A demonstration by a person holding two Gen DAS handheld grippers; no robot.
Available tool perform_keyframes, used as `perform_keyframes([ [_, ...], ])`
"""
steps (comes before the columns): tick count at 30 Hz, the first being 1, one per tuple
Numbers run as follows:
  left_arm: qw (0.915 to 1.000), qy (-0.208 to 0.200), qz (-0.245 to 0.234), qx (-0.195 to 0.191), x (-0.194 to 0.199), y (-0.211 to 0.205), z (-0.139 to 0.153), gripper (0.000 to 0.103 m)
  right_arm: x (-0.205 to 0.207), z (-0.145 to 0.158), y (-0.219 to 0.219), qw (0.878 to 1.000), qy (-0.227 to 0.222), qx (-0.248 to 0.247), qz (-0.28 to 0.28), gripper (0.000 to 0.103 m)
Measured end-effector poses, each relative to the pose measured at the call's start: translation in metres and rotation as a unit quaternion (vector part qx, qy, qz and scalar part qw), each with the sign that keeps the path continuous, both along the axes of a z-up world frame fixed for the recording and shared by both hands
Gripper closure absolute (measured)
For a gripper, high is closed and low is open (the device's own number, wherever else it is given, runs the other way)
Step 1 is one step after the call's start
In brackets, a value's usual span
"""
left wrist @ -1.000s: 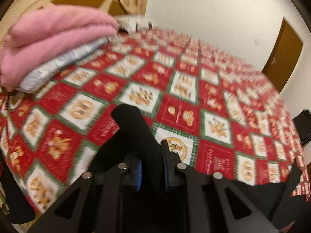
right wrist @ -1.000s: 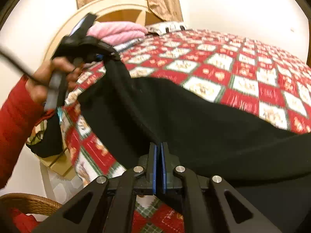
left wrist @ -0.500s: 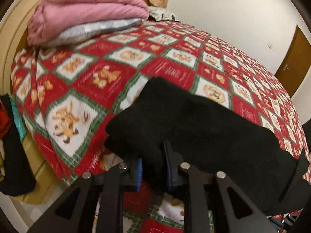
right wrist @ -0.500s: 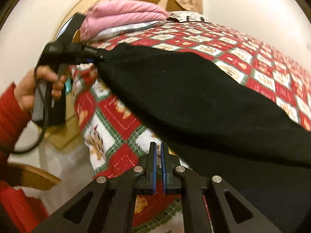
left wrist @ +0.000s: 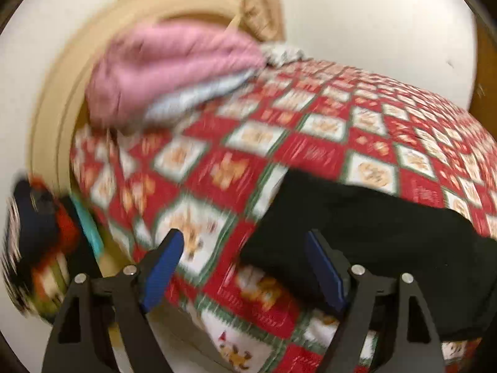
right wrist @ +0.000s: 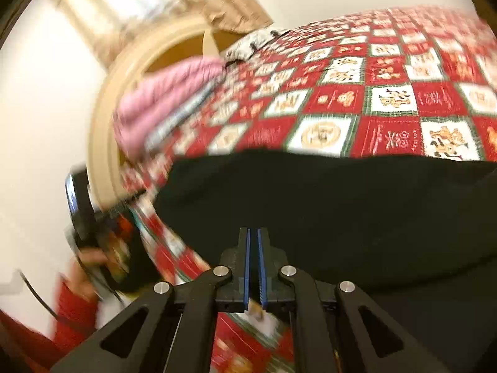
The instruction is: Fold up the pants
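Note:
The black pants (left wrist: 372,233) lie along the near edge of a red Christmas quilt (left wrist: 310,143). My left gripper (left wrist: 243,236) hovers at the bed's edge with its jaws opening. The pants' end sits just inside its right pad (left wrist: 326,273), and neither pad presses on the cloth. In the right wrist view the pants (right wrist: 341,211) spread wide across the quilt (right wrist: 388,99). My right gripper (right wrist: 253,233) is shut on their near edge. A hand (right wrist: 90,258) in a red sleeve shows at the left, blurred.
A folded pink blanket (left wrist: 161,71) and a pale pillow lie against the curved wooden headboard (left wrist: 62,99). A bundle of dark and red clothes (left wrist: 40,242) sits beside the bed on the left. A white wall lies behind the bed, with a brown door (left wrist: 487,62) at the right.
The left jaws, shut on the pants' end before, have sprung wide and let it go. The pants, held up and stretched earlier, now lie on the quilt. The right gripper stays shut and has rolled.

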State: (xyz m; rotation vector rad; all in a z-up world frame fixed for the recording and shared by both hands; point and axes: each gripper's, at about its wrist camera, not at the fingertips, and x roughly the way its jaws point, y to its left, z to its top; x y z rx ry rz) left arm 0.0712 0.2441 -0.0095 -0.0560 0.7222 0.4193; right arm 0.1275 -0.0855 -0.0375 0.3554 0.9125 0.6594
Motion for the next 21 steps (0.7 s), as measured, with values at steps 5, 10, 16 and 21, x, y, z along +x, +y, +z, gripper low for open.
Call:
perform_keyframes([
  [5,0.9983,-0.028,-0.049,-0.018,0.021,-0.034,0.016,0.02,0.038,0.018,0.0,0.999,-0.006,0.033,-0.003,0.098],
  [10,0.9963,0.008,-0.07,-0.049,0.034,-0.064,-0.019,0.02,0.093,0.005,0.007,0.991,0.065,0.116,0.009,0.097],
  [16,0.9957,0.037,-0.071,-0.047,0.022,-0.076,-0.056,0.019,0.138,-0.034,0.016,0.961,0.165,0.221,-0.021,0.013],
  [21,0.9962,0.032,-0.057,-0.058,0.023,-0.073,-0.059,0.013,0.166,-0.05,0.04,0.953,0.215,0.215,0.01,0.013],
])
